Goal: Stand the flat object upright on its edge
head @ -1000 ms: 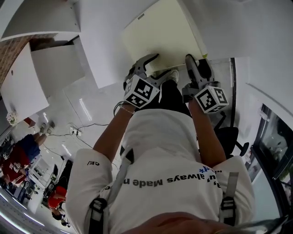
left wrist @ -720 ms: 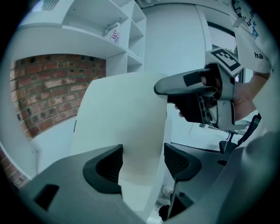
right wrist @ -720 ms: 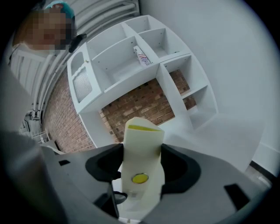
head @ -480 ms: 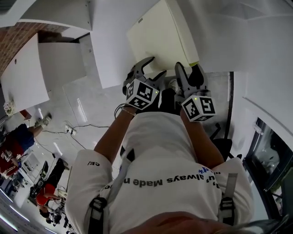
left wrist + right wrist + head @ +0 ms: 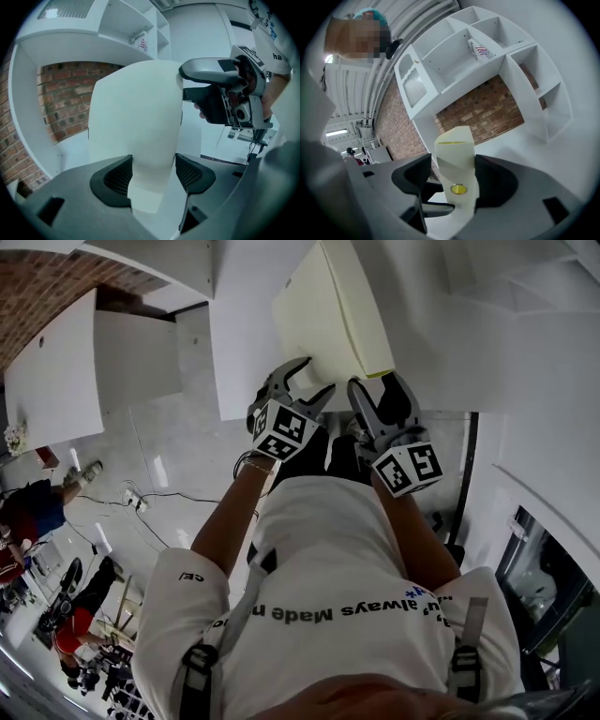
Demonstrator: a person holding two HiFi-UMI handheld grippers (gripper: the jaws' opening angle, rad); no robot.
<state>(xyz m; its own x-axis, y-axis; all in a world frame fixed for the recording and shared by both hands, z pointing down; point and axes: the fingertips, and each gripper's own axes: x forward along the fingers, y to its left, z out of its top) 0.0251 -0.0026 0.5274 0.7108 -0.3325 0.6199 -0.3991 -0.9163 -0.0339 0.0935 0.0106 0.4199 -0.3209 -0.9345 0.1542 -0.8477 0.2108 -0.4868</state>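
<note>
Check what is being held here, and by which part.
The pale flat box, by its near edge: the left gripper and the right gripper each clamp it across its thickness.

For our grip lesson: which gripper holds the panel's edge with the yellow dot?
The right gripper: the yellow dot lies between its jaws. The left gripper holds a plain part of the panel.

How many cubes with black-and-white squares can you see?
2. One marker cube sits on the left gripper; the other sits on the right gripper. None looks hidden.
</note>
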